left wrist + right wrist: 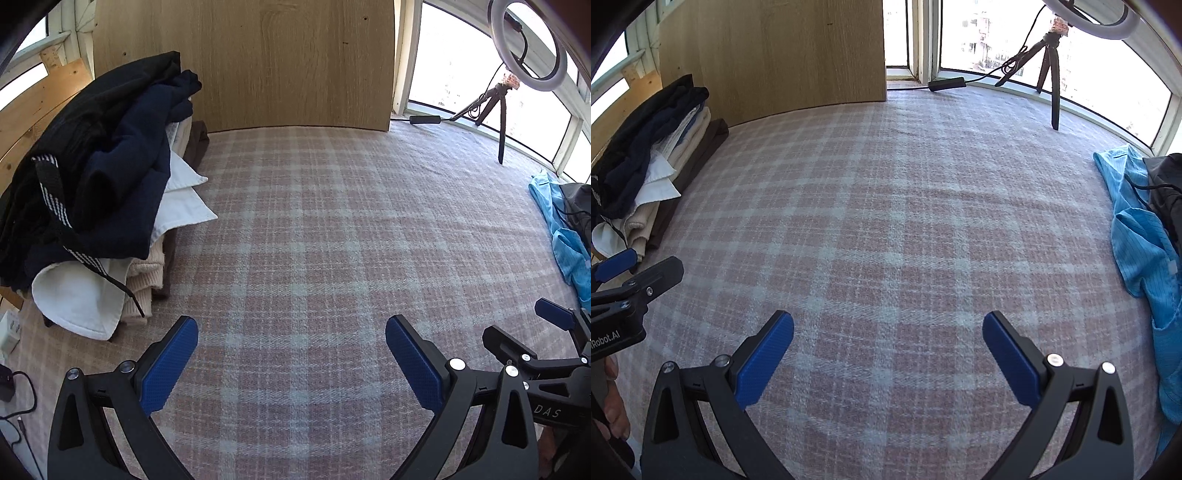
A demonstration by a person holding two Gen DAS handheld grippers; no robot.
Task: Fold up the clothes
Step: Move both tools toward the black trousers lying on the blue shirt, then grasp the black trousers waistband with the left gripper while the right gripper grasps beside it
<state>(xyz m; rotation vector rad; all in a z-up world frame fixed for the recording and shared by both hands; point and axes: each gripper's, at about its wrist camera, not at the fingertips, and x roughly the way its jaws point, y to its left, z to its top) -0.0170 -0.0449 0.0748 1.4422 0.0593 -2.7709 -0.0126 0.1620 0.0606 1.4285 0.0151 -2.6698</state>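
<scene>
Currently both grippers, left gripper (290,354) and right gripper (886,350), gape empty over the plaid surface (886,206); next garment likely the blue shirt (1137,229), best pinched at its collar edge.

A pink and grey checked cloth (314,229) covers the flat top under and ahead of the jaws. Far ahead stands a wooden board (243,62). Ahead to the right are bright windows (990,33) and a ring light (528,40) on a small tripod (1051,62).
</scene>
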